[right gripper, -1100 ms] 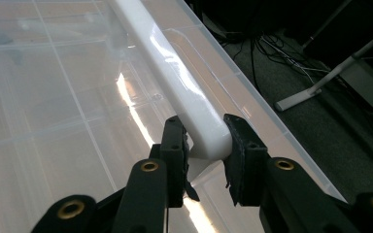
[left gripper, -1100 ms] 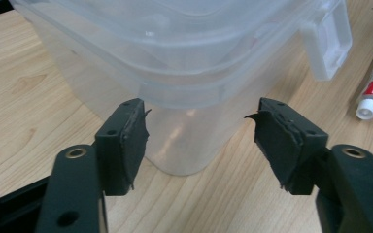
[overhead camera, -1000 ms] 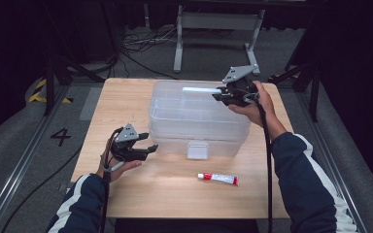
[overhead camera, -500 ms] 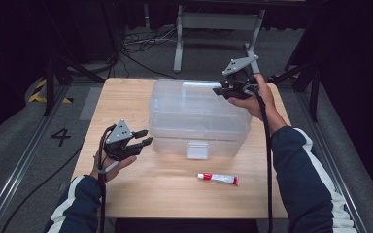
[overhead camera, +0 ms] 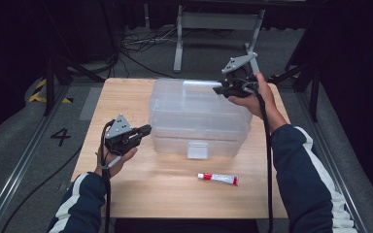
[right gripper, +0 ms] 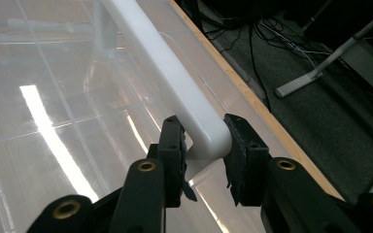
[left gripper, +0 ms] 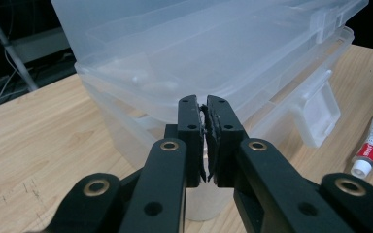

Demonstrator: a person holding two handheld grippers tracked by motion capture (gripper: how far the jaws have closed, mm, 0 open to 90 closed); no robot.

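Observation:
A clear plastic storage box (overhead camera: 194,119) with a white carry handle (overhead camera: 199,83) on its lid stands mid-table. My right gripper (overhead camera: 217,90) is at the handle's right end, shut on the handle (right gripper: 160,63), with both pads of the gripper (right gripper: 201,127) pressing its rounded corner. My left gripper (overhead camera: 145,130) hovers just left of the box's front corner. Its jaws have just been closing and now meet with nothing between them (left gripper: 205,104). The box wall (left gripper: 213,48) lies right behind them.
A small red-and-white tube (overhead camera: 218,178) lies on the wooden table (overhead camera: 126,97) in front of the box, and shows at right as tube (left gripper: 371,148). The box's front latch (overhead camera: 197,150) hangs down. Dark floor with cables and a stand foot lies beyond the table's far edge.
The left gripper's jaws went from wide open to shut, and that hand rose slightly beside the box. The right gripper stayed on the handle.

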